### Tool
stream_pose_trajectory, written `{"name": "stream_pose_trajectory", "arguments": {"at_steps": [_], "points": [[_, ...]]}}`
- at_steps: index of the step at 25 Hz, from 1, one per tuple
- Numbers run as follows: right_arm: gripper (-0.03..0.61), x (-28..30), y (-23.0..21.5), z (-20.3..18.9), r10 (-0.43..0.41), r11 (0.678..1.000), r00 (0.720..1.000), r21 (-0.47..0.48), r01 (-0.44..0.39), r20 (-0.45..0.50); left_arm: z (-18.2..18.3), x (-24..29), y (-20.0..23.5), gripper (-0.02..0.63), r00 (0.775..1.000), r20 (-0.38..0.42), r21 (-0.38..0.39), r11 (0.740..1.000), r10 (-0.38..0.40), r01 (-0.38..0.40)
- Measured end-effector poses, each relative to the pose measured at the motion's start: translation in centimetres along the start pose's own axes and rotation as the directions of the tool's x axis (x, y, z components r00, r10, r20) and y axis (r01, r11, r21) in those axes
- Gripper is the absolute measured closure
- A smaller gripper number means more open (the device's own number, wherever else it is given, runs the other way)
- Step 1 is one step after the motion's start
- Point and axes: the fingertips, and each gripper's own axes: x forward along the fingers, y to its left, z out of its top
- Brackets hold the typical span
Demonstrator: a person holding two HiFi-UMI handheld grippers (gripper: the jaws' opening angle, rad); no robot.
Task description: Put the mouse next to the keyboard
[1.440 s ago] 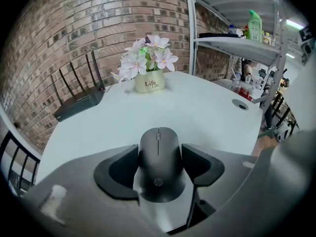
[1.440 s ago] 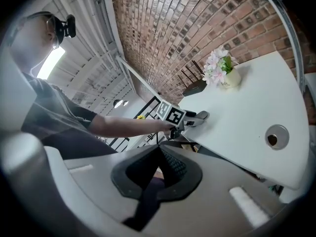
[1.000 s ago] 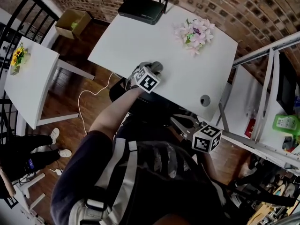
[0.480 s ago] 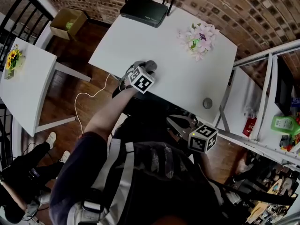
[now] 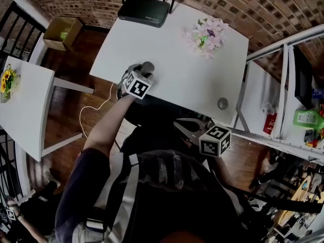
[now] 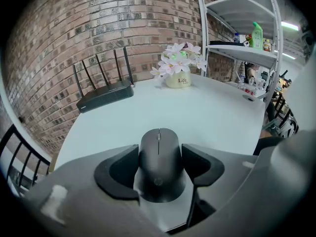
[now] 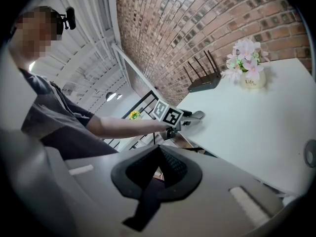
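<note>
Left tool (image 6: pixel 161 158) is gripping the mouse (image 6: pixel 159 144) at the worktop's (image 5: pixel 172 59) near edge; right tool (image 7: pixel 159 169) is hanging closed and empty — no keyboard is showing, placement not yet done.

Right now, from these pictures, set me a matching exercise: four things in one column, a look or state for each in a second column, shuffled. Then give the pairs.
Things
1. mouse
2. router
3. flowers
4. right gripper

Look or state
A. jaws together, nothing between them
B. pink and white, in a pale pot
C. black, with upright antennas
D. clamped between the left gripper jaws

Pairs: 1-D, 2-C, 3-B, 4-A
</note>
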Motion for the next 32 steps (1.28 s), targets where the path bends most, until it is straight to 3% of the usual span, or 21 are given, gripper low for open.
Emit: {"name": "stream_pose_trajectory", "arguments": {"at_steps": [17, 32], "points": [[0.575, 0.8, -0.4, 0.2, -0.025, 0.999, 1.0, 0.03, 0.025, -0.009, -1.1, -0.6, 4.5, 0.336, 0.999, 0.015, -0.045, 0.998, 0.049, -0.048], [0.575, 3.3, 0.4, 1.3, -0.012, 1.0, 0.999, 0.008, 0.013, -0.036, -4.4, -2.4, 11.0, 0.336, 0.994, 0.003, -0.112, 0.988, 0.112, -0.111]]}}
